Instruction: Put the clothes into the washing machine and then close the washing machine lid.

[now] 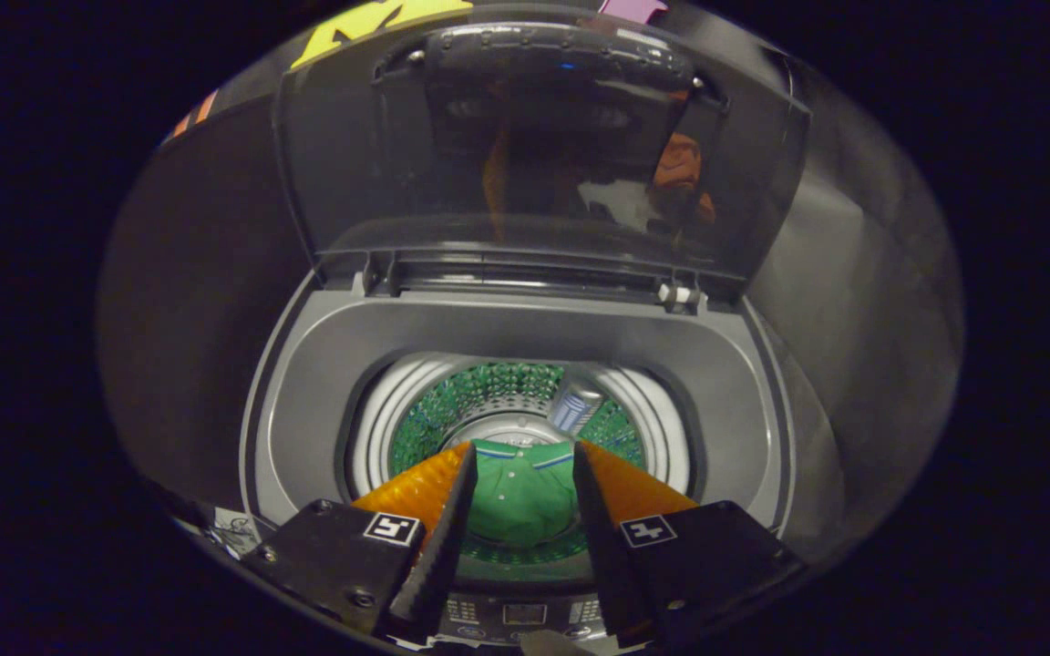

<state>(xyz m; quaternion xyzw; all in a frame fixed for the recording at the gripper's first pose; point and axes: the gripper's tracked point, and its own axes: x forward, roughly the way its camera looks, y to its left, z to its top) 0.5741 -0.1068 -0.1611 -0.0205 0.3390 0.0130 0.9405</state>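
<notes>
Tool (521, 474) hung over the open washing machine (306, 410), fingers spread apart with nothing pressed between them. Down in the drum (452, 410), seen through the gap between the fingers, lay the green garment (521, 492), resting on the drum floor; whether it touched either finger could not be told. A small grey cylinder (575, 405) sat at about one o'clock from the cloth, against the drum wall. At twelve o'clock, beyond the drum, the lid (352, 182) stood raised on its hinge. By the look of it the loading step was done. Next came the closing: the tool would need to rise, reach the lid's top edge and swing it down.
</notes>
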